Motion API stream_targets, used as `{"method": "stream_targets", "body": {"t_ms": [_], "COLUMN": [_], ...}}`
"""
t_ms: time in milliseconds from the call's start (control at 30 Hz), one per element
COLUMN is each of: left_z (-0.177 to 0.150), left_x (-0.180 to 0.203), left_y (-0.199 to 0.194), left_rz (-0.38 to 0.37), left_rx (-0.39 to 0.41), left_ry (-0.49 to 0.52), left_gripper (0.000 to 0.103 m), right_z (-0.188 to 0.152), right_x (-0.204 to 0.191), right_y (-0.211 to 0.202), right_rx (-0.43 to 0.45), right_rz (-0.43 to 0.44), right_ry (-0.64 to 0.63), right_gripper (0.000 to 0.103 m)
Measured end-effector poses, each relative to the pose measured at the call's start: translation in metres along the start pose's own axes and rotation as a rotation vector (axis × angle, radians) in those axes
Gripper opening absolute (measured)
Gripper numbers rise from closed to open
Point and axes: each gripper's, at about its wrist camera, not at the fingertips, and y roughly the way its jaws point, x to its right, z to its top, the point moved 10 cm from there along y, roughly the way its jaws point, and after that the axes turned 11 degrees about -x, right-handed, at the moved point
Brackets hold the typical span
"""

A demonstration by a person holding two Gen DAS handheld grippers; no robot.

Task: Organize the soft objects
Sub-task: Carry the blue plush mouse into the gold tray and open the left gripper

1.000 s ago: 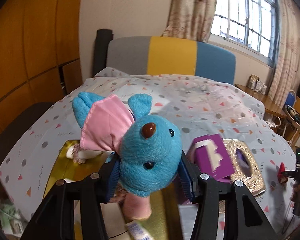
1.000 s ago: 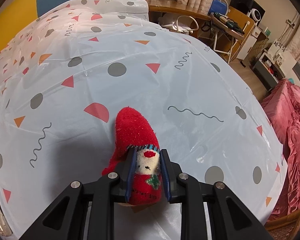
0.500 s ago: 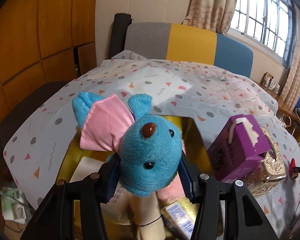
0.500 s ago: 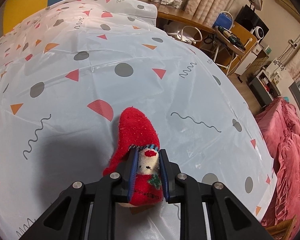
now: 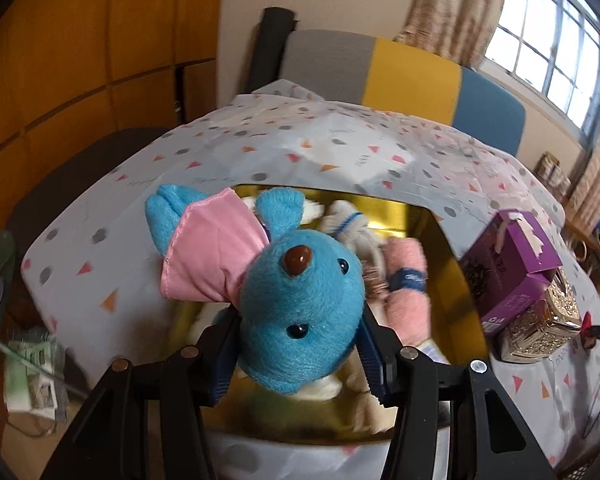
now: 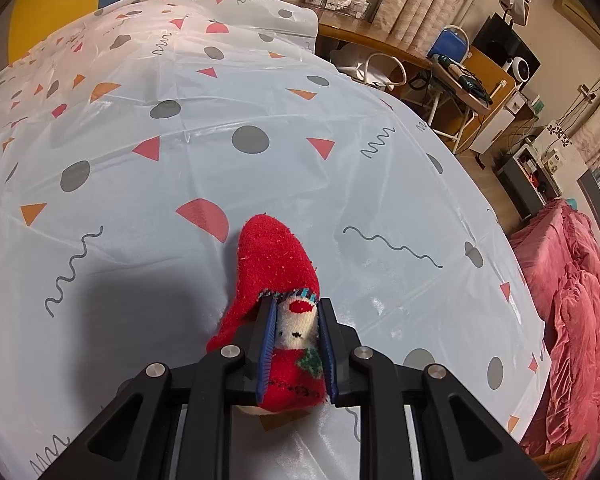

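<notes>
The left claw [image 5: 298,354] is clenched on the blue plush mouse [image 5: 296,308], its head squeezed between both blue pads at centre frame. Directly below and behind the toy sits the gold box [image 5: 452,256], open, already holding a pink rolled towel [image 5: 406,288] and other pale soft items. The right claw [image 6: 298,348] is clenched on the red Santa sock [image 6: 278,280], low at centre frame, with the sock's toe lying on the patterned tablecloth [image 6: 180,152].

Step in hand, as judged: deposit the mouse into the box.

1. Lower the toy over the free space at lower centre of the box, not onto the towel.
2. Let the body settle inside the walls before releasing; the pink ear [image 5: 210,256] overhangs toward the left wall and could catch on it.
3. Release only when the head is below the rim.

Edges and clearance: the purple carton [image 5: 512,264] stands just beside the box's right wall, propped on an ornate gold case [image 5: 544,328], so avoid swinging toward frame right. The cloth at upper centre is open room. Around the sock, the cloth is bare; its edge falls away toward frame right.
</notes>
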Motion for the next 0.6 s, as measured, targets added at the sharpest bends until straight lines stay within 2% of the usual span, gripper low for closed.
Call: {"method": "stream_targets", "body": {"t_ms": [133,233,367,467,533,600], "left_z": [-0.009,-0.016,-0.01,0.003,0.012,0.018], "left_x": [-0.03,-0.037,-0.022,-0.002,0.01,0.015], "left_y": [-0.01,-0.01,-0.001,0.01,0.025,0.04], "left_rz": [-0.025,-0.046,-0.097,-0.109,-0.149,-0.144], "left_rx": [-0.012,-0.012,-0.025,-0.028,-0.062,-0.102], "left_ry": [-0.042,-0.047,-0.028,-0.003,-0.023,-0.046], "left_gripper": [0.054,0.054,0.054,0.055,0.056,0.056], "right_z": [0.001,0.001,0.0,-0.001,-0.002,-0.002], "right_x": [-0.001,-0.001,-0.004,-0.005,-0.006,-0.006], "right_y": [0.0,0.0,-0.001,-0.002,-0.002,-0.003], "right_rx": [-0.001,-0.001,0.001,0.002,0.002,0.003], "right_rz": [-0.005,-0.009,-0.016,-0.02,-0.02,-0.023], "right_ry": [-0.005,-0.009,-0.016,-0.021,-0.023,-0.025], "right_gripper": [0.021,0.021,0.021,0.021,0.021,0.021]}}
